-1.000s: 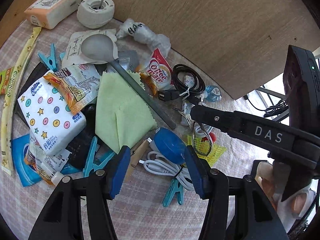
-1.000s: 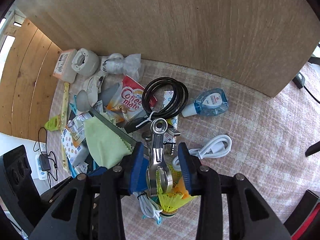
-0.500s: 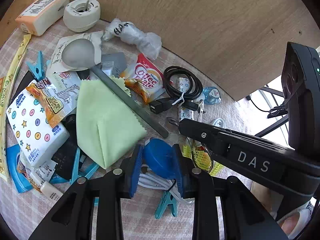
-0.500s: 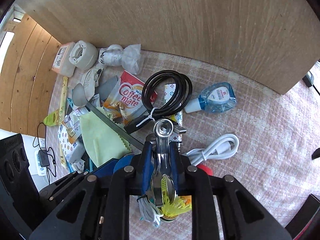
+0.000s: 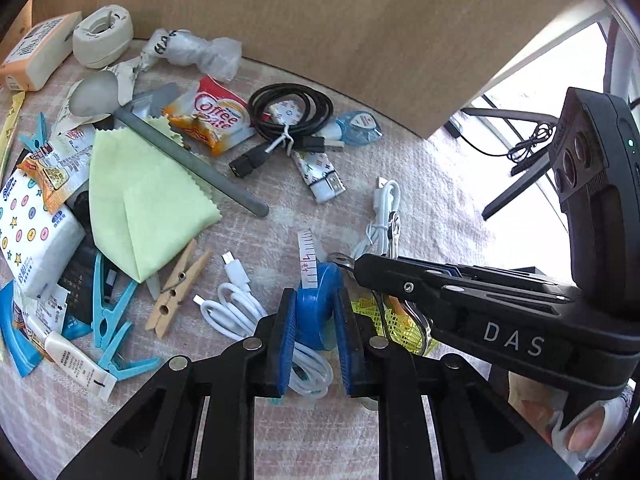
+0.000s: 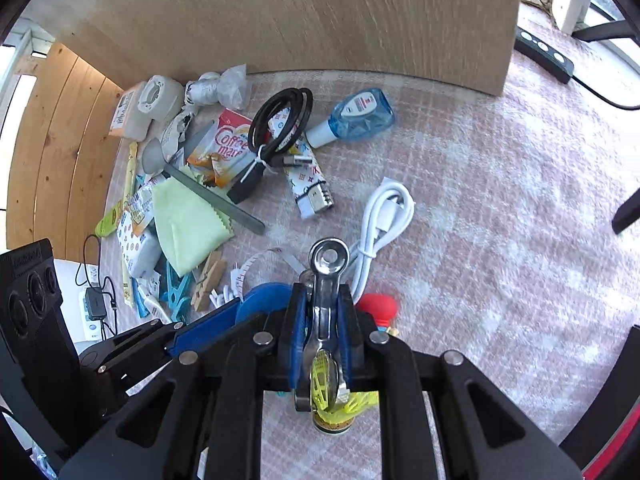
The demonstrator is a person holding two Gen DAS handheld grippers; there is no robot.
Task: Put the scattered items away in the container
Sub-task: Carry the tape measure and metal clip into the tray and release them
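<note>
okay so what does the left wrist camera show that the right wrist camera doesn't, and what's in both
Only the left wrist view shows the small white tube near its left edge. Only the right wrist view shows the red object beside the right claw, which is closing on the metal clip. Both show the left claw closing on the blue tape measure, plus the green cloth.
</note>
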